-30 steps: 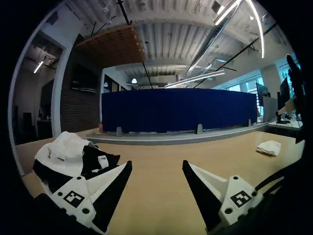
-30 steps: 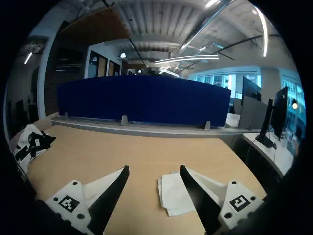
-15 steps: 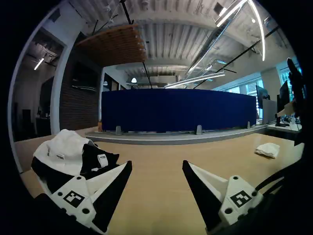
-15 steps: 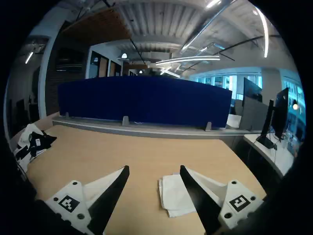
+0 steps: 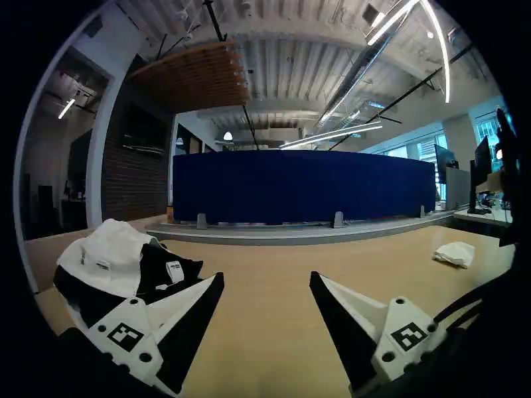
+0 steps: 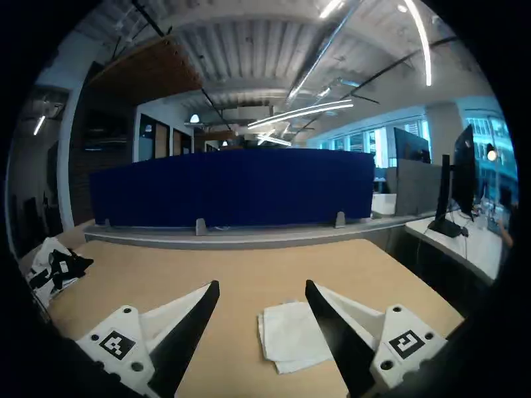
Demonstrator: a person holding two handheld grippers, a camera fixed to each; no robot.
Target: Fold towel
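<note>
Pointing out across a pale wooden counter, the right gripper has its jaws spread wide apart with nothing between them. A white towel lies flat on the counter just under and beside the right-hand jaw. It is folded, with its layered edges showing along the near side, and that jaw partly hides it; whether the jaw touches it is unclear. Far off beyond the left-hand jaw, at the counter's edge, sits a heap of black and white cloths. Straight ahead of the jaws a long blue divider stands along the counter's back edge, and a dark monitor stands off to the side past the right-hand jaw.

The left gripper likewise has its jaws parted wide and empty above bare counter. In the left gripper view the heap of black and white cloths lies just beyond the left-hand jaw and is partly covered by it — white cloth on top at the far side, black beneath, small white tags showing. The towel appears as a small white bundle well away past the right-hand jaw, near the counter's far side. The blue divider runs across ahead of the jaws.
</note>
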